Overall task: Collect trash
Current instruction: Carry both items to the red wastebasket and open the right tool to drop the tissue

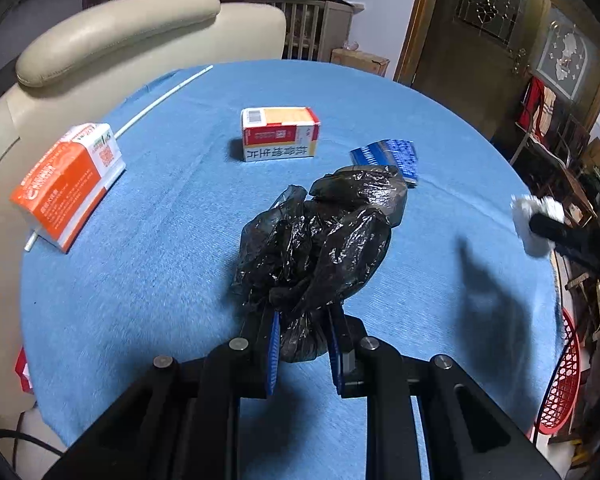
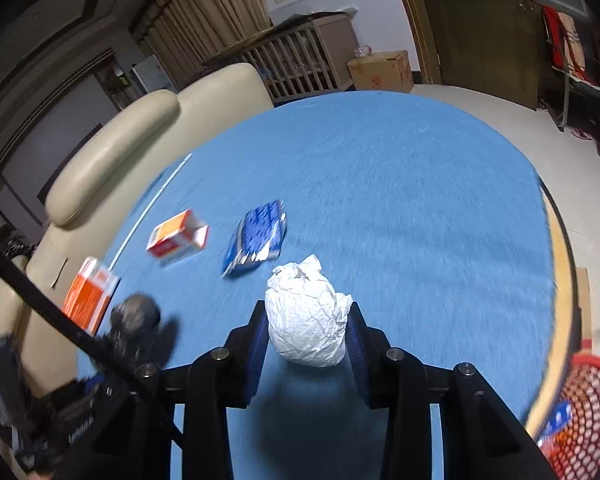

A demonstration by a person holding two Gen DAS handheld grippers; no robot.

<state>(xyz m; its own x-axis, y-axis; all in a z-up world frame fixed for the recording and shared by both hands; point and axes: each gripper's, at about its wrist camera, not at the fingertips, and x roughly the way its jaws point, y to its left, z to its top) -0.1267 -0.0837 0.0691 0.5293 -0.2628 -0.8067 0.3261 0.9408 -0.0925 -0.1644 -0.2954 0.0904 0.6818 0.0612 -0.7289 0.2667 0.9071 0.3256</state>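
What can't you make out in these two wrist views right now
- Blue packet: near edge hidden in the left wrist view by the black plastic bag; its print is blurred in the right wrist view.
- Red basket: cut off by the picture edge in both views, so its contents are mostly unseen.
- Crumpled white paper: its underside is hidden in the right wrist view, and it is blurred in the left.

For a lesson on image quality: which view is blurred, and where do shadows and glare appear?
Right wrist view: motion smear across the cloth and boxes, though the held paper ball stays sharp. Left wrist view: mostly sharp, glare on the black bag, a soft shadow on the cloth at right.
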